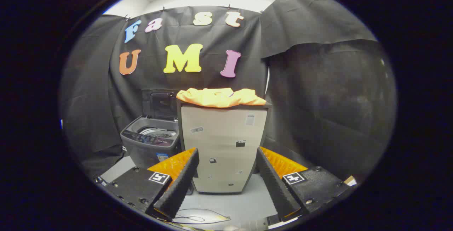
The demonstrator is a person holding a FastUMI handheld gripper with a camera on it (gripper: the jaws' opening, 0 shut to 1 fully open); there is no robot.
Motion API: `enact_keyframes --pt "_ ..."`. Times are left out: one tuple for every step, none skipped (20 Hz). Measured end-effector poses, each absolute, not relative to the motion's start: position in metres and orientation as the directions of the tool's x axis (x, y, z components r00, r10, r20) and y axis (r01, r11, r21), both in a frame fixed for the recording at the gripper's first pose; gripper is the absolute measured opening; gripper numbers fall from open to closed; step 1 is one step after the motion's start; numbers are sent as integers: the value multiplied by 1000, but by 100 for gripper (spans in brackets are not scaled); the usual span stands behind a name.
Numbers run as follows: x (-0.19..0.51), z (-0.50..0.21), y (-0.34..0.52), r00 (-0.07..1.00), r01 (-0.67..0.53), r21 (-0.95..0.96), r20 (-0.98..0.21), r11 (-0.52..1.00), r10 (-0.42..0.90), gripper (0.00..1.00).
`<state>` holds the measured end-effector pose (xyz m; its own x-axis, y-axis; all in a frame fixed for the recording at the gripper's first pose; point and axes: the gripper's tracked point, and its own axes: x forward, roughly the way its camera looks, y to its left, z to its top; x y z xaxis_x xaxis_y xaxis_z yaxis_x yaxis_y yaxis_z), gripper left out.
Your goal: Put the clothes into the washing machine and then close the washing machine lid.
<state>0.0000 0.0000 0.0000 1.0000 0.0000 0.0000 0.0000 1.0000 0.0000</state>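
Orange clothes (221, 97) are still lying on the cabinet (223, 146) beyond my tool (226, 167), which I'm holding wide open and empty; washer (150, 140), lid (161, 104) up, is waiting beside it.

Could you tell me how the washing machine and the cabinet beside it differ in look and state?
The washing machine is dark grey and low; the cabinet is pale and taller. The washing machine has its lid raised; the cabinet is topped by orange clothes. Both stand on the floor beyond the open tool, whose fingers hold nothing.
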Motion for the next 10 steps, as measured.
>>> enact_keyframes --pt "0 0 0 1000 1 0 1 1000 -1 100" --pt "0 0 0 1000 3 2 0 1000 -3 100" --pt "0 1 0 1000 5 7 1 1000 -5 100" --pt "0 1 1 1000 5 13 -2 1000 -5 100" --pt "0 1 1 1000 6 18 -3 1000 -6 100" --pt "-1 3 0 1000 7 19 1 1000 -7 100" --pt "-2 4 1 1000 8 15 5 1000 -8 100" --pt "-1 3 1 1000 9 12 8 1000 -9 100" --pt "-2 3 1 1000 10 14 7 1000 -10 100" --pt "-1 3 2 1000 9 19 6 1000 -9 100"
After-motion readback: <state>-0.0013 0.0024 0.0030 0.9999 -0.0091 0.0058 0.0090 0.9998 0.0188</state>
